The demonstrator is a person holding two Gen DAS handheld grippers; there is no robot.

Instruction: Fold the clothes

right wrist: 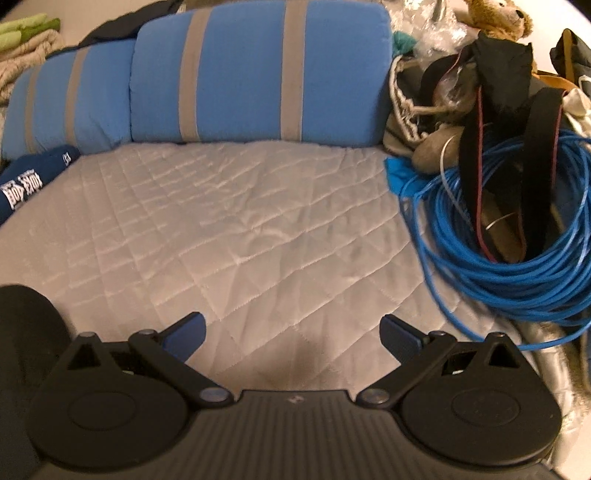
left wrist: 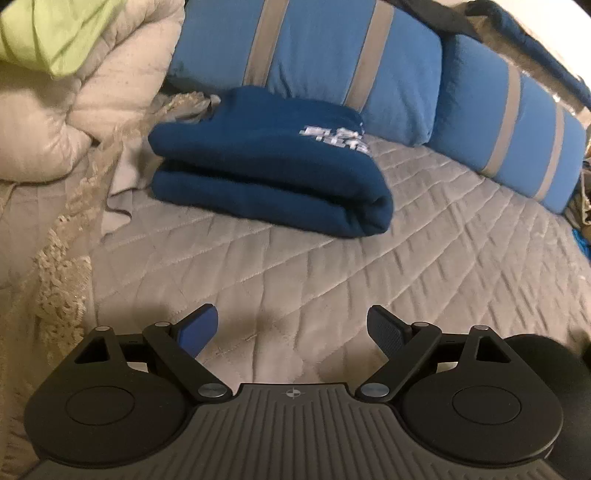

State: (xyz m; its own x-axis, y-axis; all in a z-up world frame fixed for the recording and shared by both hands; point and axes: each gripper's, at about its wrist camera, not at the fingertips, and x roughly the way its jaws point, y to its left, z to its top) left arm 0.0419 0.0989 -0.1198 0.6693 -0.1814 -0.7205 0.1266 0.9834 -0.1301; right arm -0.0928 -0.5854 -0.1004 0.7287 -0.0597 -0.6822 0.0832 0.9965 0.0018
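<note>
A dark blue garment (left wrist: 269, 173) with white lettering lies folded into a thick bundle on the grey quilted bed cover (left wrist: 332, 266), just in front of the blue pillows. My left gripper (left wrist: 291, 325) hovers over the bare quilt well short of it, open, nothing between its fingers. In the right wrist view only an edge of the same blue garment (right wrist: 26, 181) shows at the far left. My right gripper (right wrist: 291, 330) is open too, above the bare quilt (right wrist: 240, 229), holding nothing.
Two light blue pillows with grey stripes (left wrist: 332, 55) (right wrist: 258, 74) line the back of the bed. A beige blanket (left wrist: 48, 129) and a green cloth (left wrist: 55, 33) pile up at left. At right lie a coil of blue cable (right wrist: 509, 236), black straps, shoes and a teddy bear (right wrist: 498, 18).
</note>
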